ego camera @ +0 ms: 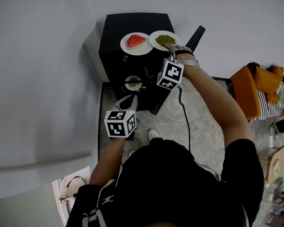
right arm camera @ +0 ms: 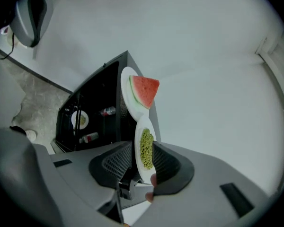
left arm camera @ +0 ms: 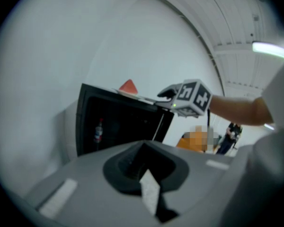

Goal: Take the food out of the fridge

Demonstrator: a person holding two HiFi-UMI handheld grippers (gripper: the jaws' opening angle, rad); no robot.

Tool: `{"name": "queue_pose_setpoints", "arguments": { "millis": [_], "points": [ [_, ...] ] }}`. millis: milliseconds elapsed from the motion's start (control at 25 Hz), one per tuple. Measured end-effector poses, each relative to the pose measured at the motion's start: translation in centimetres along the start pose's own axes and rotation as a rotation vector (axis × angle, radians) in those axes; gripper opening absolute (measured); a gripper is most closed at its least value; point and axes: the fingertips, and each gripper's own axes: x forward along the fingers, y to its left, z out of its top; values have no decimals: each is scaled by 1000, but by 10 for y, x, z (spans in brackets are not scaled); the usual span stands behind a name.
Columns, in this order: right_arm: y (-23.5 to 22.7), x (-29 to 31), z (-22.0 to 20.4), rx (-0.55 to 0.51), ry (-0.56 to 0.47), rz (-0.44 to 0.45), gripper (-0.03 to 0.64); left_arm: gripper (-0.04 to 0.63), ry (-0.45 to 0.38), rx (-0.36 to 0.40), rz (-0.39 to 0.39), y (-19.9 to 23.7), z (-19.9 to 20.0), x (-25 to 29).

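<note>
A black mini fridge [ego camera: 116, 37] stands open against the white wall. Two white plates sit on its top, one with a watermelon slice [ego camera: 136, 42] and one with green peas [ego camera: 163, 39]. My right gripper [ego camera: 172, 48] is at the pea plate. In the right gripper view the pea plate [right arm camera: 145, 148] stands between the jaws of this gripper [right arm camera: 141, 163], with a gap beside one pad, so it is open. My left gripper [ego camera: 130, 98] hangs lower in front of the fridge opening, shut and empty [left arm camera: 144, 171]. Inside the fridge lies a small plate of food [ego camera: 133, 83].
The fridge door [ego camera: 195, 37] swings out at the right. Bottles [right arm camera: 87, 137] lie on the shelves near the small plate [right arm camera: 79, 119]. A black cable [ego camera: 185, 122] runs across the stone floor. An orange seat with bags [ego camera: 255, 86] stands at the far right.
</note>
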Motion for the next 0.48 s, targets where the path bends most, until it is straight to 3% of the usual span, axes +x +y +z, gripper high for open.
{"name": "queue_pose_setpoints", "arguments": {
  "millis": [240, 360, 480],
  "points": [
    [-9, -28, 17, 129, -156, -4, 121, 0, -4, 14, -5, -4, 8, 12],
    [-17, -47, 20, 232, -243, -66, 12, 0, -15, 30, -5, -6, 19, 17],
    [-20, -59, 13, 368, -277, -101, 0, 0, -36, 46, -6, -8, 34, 22]
  ]
}}
